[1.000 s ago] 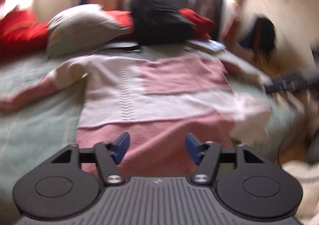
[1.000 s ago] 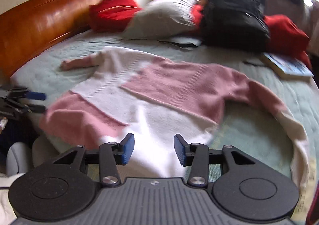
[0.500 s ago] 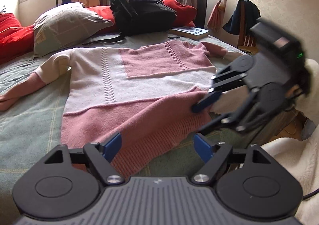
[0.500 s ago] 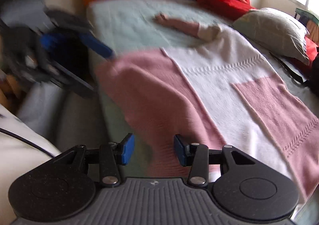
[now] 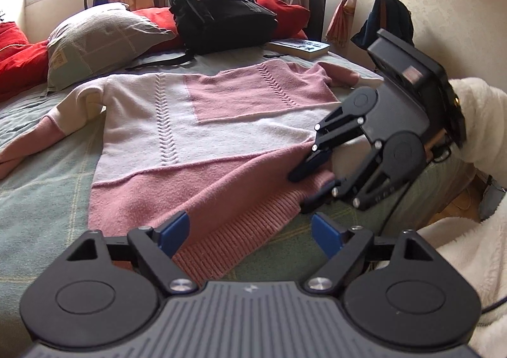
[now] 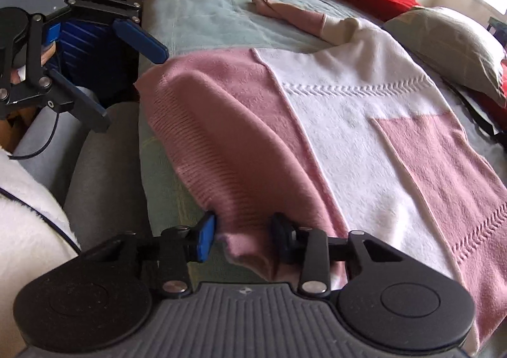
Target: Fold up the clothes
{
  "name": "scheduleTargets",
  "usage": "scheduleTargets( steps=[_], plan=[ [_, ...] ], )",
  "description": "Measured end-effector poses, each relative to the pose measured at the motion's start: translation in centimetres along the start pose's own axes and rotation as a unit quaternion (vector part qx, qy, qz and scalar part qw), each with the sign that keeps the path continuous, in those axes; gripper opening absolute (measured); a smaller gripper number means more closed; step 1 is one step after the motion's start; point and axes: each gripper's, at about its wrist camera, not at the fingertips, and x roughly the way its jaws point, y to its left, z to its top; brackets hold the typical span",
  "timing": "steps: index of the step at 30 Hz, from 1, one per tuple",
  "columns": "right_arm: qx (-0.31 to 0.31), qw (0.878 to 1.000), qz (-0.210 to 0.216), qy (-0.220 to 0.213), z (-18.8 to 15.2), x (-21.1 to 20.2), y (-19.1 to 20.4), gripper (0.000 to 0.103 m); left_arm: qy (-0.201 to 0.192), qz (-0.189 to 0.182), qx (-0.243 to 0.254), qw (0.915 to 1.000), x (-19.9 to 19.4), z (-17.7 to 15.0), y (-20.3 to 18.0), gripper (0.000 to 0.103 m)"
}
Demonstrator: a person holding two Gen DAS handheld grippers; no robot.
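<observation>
Lying on green bed (image 5: pixel 38 199): sweater (image 5: pixel 221 123), backpack (image 5: pixel 218 9)

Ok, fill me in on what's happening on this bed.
A person with a gripper in each hand is starting to fold a pink and white sweater spread on the bed. The right gripper, jaws just closing, has the ribbed hem corner between them. The left gripper has just been opening and hovers over the hem, gripping nothing.

Backpack (image 5: pixel 218 9) and pillow (image 5: pixel 104 38) block the far bedside; near side open.
</observation>
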Motion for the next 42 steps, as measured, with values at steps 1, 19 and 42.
scheduleTargets(
  steps=[1, 19, 42],
  plan=[
    [-0.007, 1.0, 0.001, 0.004, -0.1, -0.2, 0.0, 0.044, 0.0, -0.001, 0.0, 1.0, 0.0, -0.1, 0.0, 0.086],
    [0.027, 0.994, 0.104, -0.014, 0.3, -4.7, 1.2, 0.014, -0.004, 0.019, -0.008, 0.9998, -0.9, -0.2, 0.8, 0.087],
    [0.13, 0.991, 0.009, 0.005, 0.1, -2.2, 1.8, 0.041, 0.112, 0.039, -0.045, 0.9919, 2.5, -2.2, 4.7, 0.092]
  ],
)
